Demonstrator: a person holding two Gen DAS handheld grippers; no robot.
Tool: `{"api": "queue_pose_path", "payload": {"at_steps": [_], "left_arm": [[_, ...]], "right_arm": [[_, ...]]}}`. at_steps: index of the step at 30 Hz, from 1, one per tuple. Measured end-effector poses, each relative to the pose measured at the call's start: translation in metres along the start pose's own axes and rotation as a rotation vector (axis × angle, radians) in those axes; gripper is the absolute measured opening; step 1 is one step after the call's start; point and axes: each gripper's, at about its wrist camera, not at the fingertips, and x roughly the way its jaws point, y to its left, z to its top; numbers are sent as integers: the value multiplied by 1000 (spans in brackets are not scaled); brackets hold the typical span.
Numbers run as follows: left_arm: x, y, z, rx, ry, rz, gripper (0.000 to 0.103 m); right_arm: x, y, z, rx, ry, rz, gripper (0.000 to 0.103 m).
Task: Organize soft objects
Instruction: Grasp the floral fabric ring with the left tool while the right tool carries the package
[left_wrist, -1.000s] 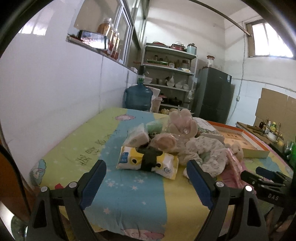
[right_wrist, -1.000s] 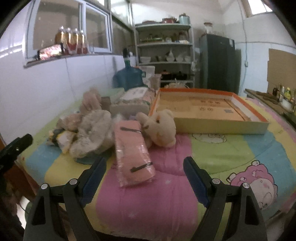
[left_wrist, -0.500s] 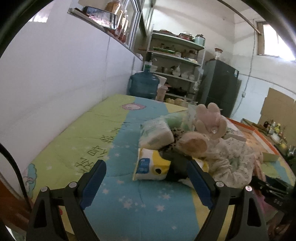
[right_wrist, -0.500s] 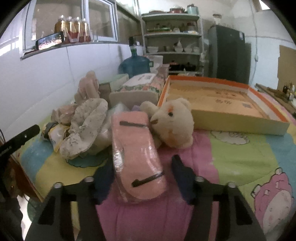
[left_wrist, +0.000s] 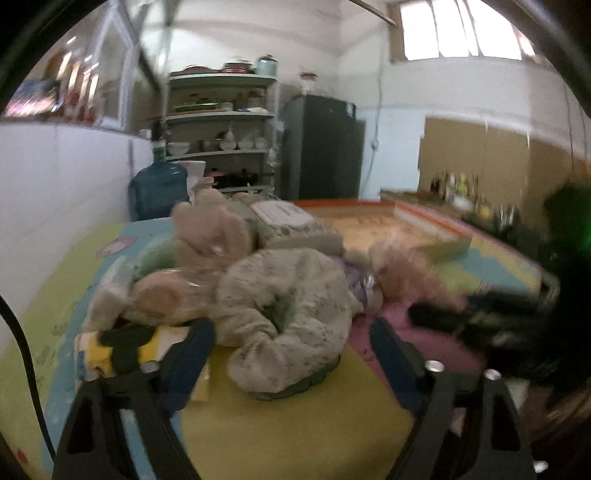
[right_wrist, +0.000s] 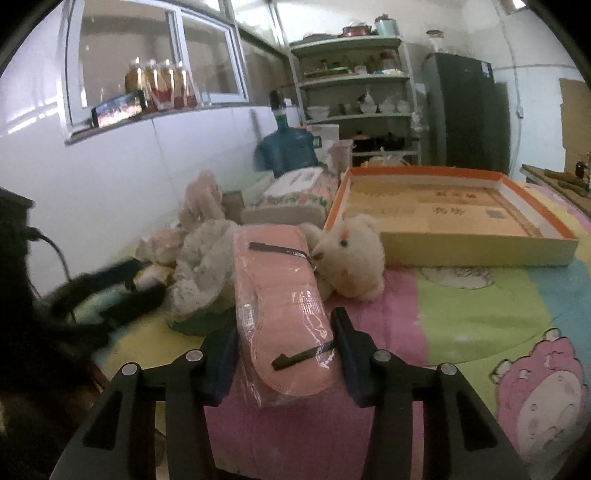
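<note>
Right tongs: our right gripper (right_wrist: 284, 354) has its jaws closed in against the two long sides of the pink wrapped pack (right_wrist: 284, 299), grasping it at its near end.
Pack position: it lies on the pink patch of the quilt (right_wrist: 480, 317), between the grey speckled slipper (right_wrist: 201, 269) on the left and the cream teddy bear (right_wrist: 351, 254) on the right, touching both.
Long axis: we see it running near to far, straight along the fingers, so we judge the grip sits squarely across its width.
Destination: the orange-rimmed cardboard tray (right_wrist: 480, 251) lies far and to the right, just behind the bear; we judge the carry goes up and rightward over it.
Left tongs: our left gripper (left_wrist: 291, 350) is released, jaws wide, with the slipper (left_wrist: 291, 295) lying between and beyond them; the view is blurred.
Nearer hand: the right, already on the pack.
</note>
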Motion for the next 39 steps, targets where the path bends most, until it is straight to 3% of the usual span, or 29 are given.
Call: {"api": "queue_pose_path", "payload": {"at_steps": [1, 5, 9, 11, 26, 39], "left_arm": [[6, -2, -2, 18, 17, 7, 64], [21, -4, -5, -1, 64, -15, 46], [15, -1, -8, -23, 58, -4, 23], [11, 0, -8, -33, 55, 0, 17], [-27, -22, 26, -15, -39, 10, 14], [-13, -64, 82, 29, -96, -85, 14]], "right_arm": [[-5, -2, 1, 2, -9, 1, 48], [-16, -6, 2, 12, -30, 8, 49], [-19, -6, 1, 16, -38, 24, 49], [-21, -6, 0, 17, -38, 34, 49], [-46, -14, 8, 21, -108, 45, 49], [-81, -55, 31, 17, -188, -90, 49]]}}
